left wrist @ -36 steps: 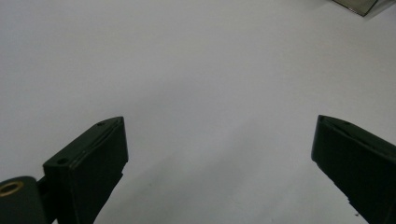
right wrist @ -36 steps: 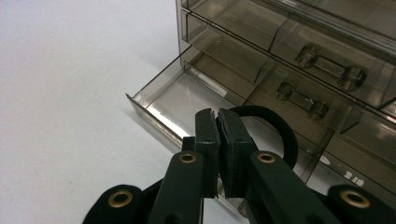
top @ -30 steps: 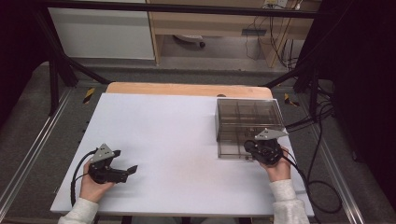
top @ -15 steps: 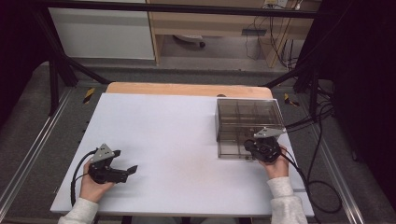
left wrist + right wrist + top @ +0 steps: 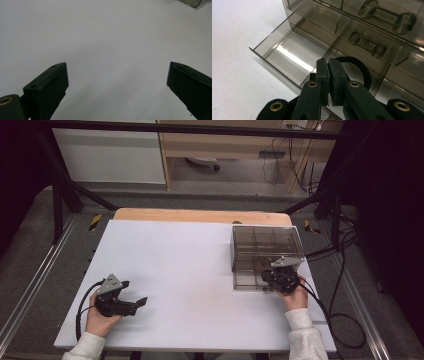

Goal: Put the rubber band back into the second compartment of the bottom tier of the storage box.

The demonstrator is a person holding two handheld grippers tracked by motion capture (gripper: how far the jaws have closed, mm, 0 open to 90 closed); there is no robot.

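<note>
A smoked clear drawer cabinet stands at the table's right, its bottom drawer pulled out toward the person. The drawer has dividers, and its left compartment holds nothing. My right gripper hangs over the drawer's right part with its jaws pressed together on a black elastic band, whose loop curves out behind the right pad. From above, that right gripper sits at the cabinet's front edge. My left gripper rests near the table's front left; its jaws stand wide apart over bare white surface.
The white tabletop spreads between the two hands. Upper drawers with clear dumbbell-shaped handles are closed above the open one. Cables trail off the table's right edge. A corner of the cabinet appears far off in the left gripper view.
The right gripper has edged slightly left along the cabinet's front, still shut. The left hand has stayed put.
</note>
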